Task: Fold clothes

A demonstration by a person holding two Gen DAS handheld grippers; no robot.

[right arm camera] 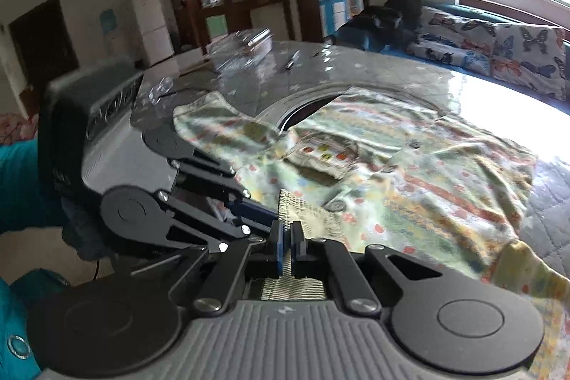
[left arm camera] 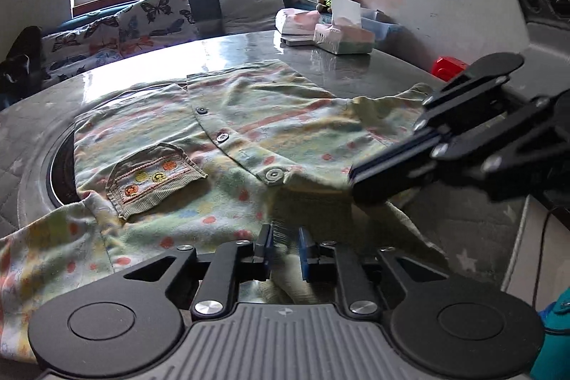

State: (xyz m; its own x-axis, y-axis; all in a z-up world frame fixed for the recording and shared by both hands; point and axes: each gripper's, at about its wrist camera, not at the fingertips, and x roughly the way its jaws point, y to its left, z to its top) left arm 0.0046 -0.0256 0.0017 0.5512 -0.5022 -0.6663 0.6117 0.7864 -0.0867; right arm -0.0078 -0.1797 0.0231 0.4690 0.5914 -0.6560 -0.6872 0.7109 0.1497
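Note:
A pale green child's shirt (left arm camera: 228,130) with coloured dots, buttons and a grey corduroy pocket (left arm camera: 153,177) lies spread on the round table; it also shows in the right wrist view (right arm camera: 409,166). My left gripper (left arm camera: 285,248) is shut on the shirt's near collar edge. My right gripper (right arm camera: 286,248) is shut on the ribbed collar edge (right arm camera: 302,205) right beside it. The right gripper also shows in the left wrist view (left arm camera: 359,180), pinching the cloth. The left gripper shows in the right wrist view (right arm camera: 263,212), close on the left.
The grey marble table (left arm camera: 356,73) has a round recess (right arm camera: 302,109) partly under the shirt. Tissue boxes (left arm camera: 342,38) stand at the far side. A red object (left arm camera: 447,66) sits at the right edge. A butterfly-print cushion (left arm camera: 153,16) lies on the bench. Clear containers (right arm camera: 249,45) stand far across.

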